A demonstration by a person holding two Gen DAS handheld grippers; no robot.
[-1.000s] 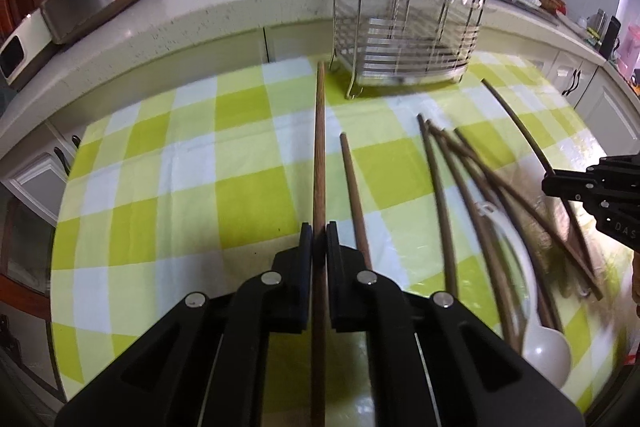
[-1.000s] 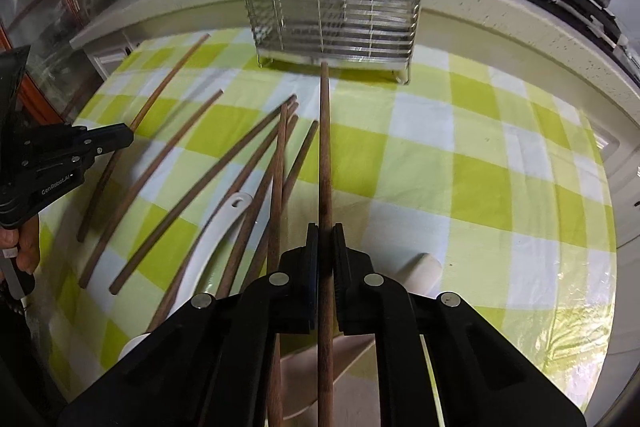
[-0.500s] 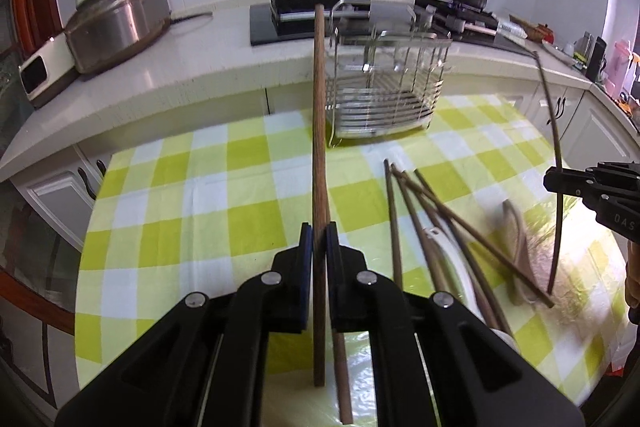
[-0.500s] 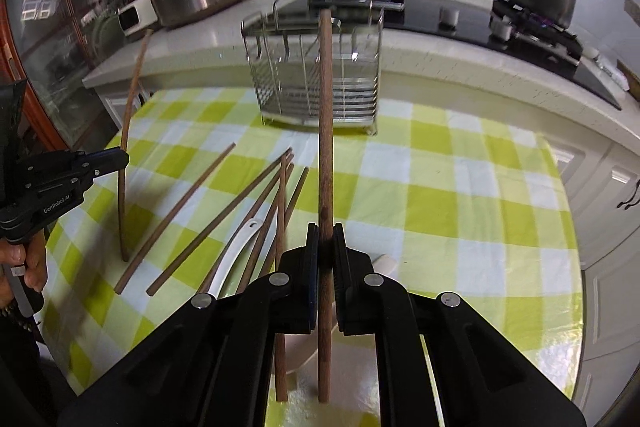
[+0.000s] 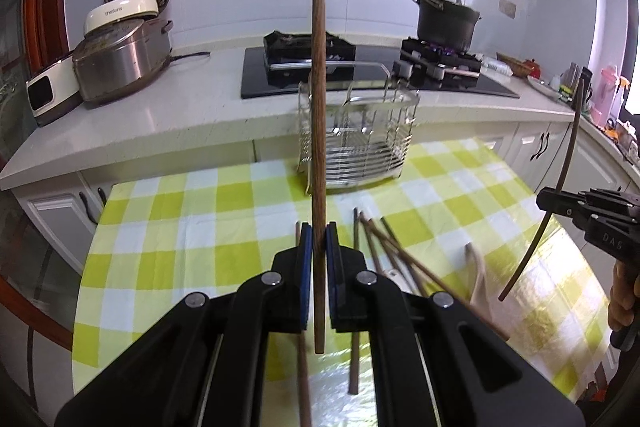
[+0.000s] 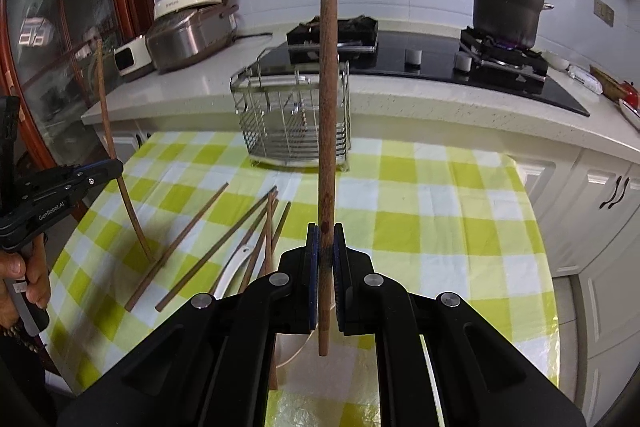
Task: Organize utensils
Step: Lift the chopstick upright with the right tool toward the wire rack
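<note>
Carrying step, I reckon; trick is to keep each stick upright, line it over the wire rack (image 5: 356,139) at the back of the counter (image 5: 168,227) and drop it in tip first; left tongs (image 5: 319,247) are clamped on one chopstick (image 5: 318,131); right tongs (image 6: 326,247) are clamped on another chopstick (image 6: 327,107); spare chopsticks (image 6: 224,243) lie loose on the checked cloth.
</note>
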